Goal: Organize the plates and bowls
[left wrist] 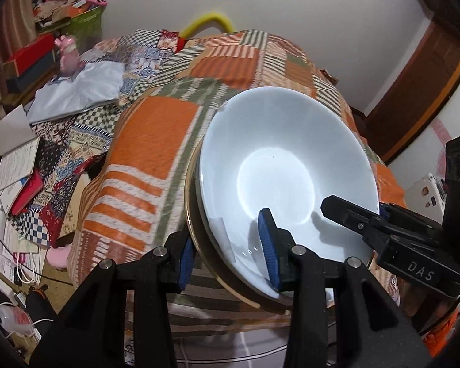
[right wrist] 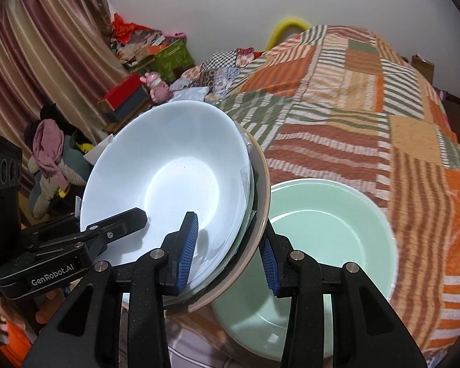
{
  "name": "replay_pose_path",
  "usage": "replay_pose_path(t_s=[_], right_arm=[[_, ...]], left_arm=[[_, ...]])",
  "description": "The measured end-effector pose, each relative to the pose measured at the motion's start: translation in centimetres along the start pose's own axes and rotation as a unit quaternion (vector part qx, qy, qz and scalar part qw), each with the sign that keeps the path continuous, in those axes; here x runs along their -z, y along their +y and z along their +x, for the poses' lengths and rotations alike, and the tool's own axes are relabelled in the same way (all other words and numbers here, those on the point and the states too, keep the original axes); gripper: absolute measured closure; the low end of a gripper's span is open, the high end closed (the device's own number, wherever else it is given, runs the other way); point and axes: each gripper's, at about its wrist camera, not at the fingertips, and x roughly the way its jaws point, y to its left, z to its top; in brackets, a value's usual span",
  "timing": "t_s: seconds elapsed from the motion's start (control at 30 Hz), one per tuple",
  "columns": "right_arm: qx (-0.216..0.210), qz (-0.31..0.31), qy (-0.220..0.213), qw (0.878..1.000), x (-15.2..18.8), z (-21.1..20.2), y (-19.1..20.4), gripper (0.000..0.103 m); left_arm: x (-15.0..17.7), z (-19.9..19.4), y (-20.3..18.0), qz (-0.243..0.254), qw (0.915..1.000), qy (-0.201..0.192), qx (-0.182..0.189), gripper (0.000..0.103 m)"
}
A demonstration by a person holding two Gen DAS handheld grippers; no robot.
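Stacked dishes, a white glossy ceramic deep plate (left wrist: 288, 165) nested on a beige-rimmed plate (left wrist: 190, 211), hang tilted between both tools. At six o'clock in the left wrist view, the left hand-held gripper (left wrist: 230, 251) pinches the stack's rim with its blue ribbed pads (left wrist: 268, 245); the right hand-held gripper (right wrist: 230, 254) clamps the opposite rim likewise. A pale green round bowl (right wrist: 322, 233) sits at four o'clock in the right view, beside an orange striped patchwork quilt (right wrist: 352, 98) on the bed.
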Motion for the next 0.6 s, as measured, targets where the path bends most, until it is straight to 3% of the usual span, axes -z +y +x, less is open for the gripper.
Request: replay_pose_path(t_s=[0.33, 0.6], right_arm=[[0.025, 0.020, -0.020, 0.999, 1.1, -3.1, -3.2, 0.067], [0.049, 0.044, -0.019, 0.998, 2.2, -4.4, -5.9, 0.067]], left_arm=[[0.4, 0.3, -4.8, 0.031, 0.9993, 0.002, 0.021, 0.064], [1.1, 2.7, -8.0, 0.044, 0.9976, 0.026, 0.048, 0.064]])
